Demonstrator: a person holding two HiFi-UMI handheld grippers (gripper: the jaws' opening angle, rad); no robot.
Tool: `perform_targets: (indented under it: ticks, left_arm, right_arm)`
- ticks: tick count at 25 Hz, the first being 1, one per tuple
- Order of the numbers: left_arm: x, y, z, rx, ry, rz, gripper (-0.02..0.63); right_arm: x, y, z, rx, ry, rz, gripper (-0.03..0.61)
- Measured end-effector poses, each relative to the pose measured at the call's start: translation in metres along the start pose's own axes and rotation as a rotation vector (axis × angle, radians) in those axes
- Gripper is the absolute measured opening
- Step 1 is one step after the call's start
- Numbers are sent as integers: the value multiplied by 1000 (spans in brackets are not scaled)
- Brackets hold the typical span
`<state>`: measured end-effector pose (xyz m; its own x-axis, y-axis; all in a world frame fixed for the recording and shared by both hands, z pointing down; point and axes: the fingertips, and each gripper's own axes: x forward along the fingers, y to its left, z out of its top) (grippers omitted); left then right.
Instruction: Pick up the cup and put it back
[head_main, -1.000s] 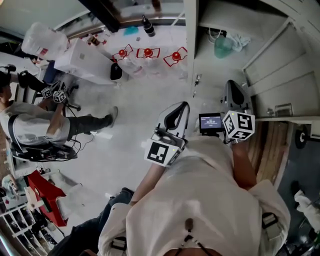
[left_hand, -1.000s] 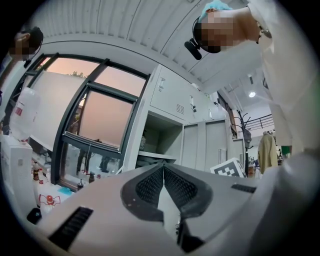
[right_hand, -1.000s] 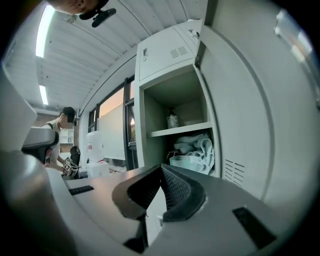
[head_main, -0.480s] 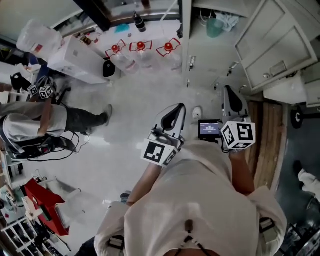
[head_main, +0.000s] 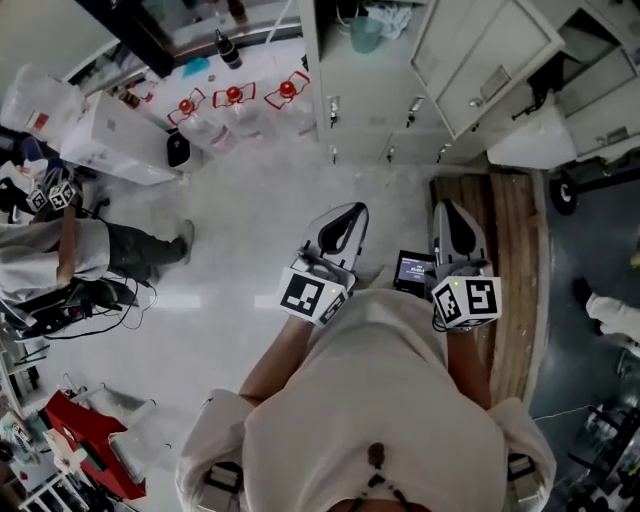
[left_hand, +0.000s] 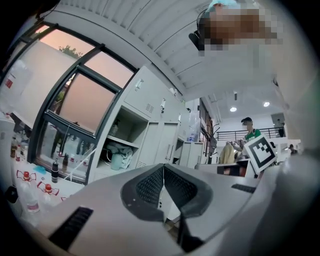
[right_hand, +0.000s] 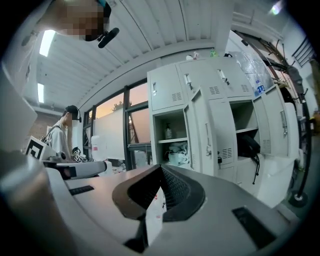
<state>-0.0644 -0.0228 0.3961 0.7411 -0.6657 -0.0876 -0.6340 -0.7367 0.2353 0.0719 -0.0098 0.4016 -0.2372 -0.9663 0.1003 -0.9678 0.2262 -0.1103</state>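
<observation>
Ahead: white metal lockers (head_main: 352, 100) | pale green plastic cup (head_main: 365, 35) inside an open one | left gripper (head_main: 342, 222), right gripper (head_main: 452, 222): fingers closed, empty

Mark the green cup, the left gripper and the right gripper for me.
green cup (head_main: 363, 35), head view, its side wall.
left gripper (head_main: 355, 210), head view, between its shut fingertips.
right gripper (head_main: 445, 207), head view, between its shut fingertips.

The cup (head_main: 364, 34) is pale green and slightly translucent. It stands upright on a shelf inside the open compartment of the white locker (head_main: 350, 100), just beside a crumpled white cloth (head_main: 392, 20), and nothing is holding it.
</observation>
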Motion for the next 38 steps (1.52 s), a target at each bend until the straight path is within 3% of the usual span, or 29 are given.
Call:
perform_targets:
  ticks: [10, 23, 31, 38]
  left_arm:
    - [10, -84, -23, 35, 48, 0, 9]
    - [-20, -255, -67, 26, 47, 77, 9]
    - [-74, -281, -70, 39, 68, 164, 9]
    - [-106, -290, -65, 39, 53, 94, 9]
  right_arm:
    - [-80, -32, 0, 45, -12, 50, 25]
    - [-229, -84, -24, 19, 17, 193, 25]
    - [-269, -71, -29, -24, 29, 233, 25]
    - [-290, -34, -34, -27, 22, 205, 25]
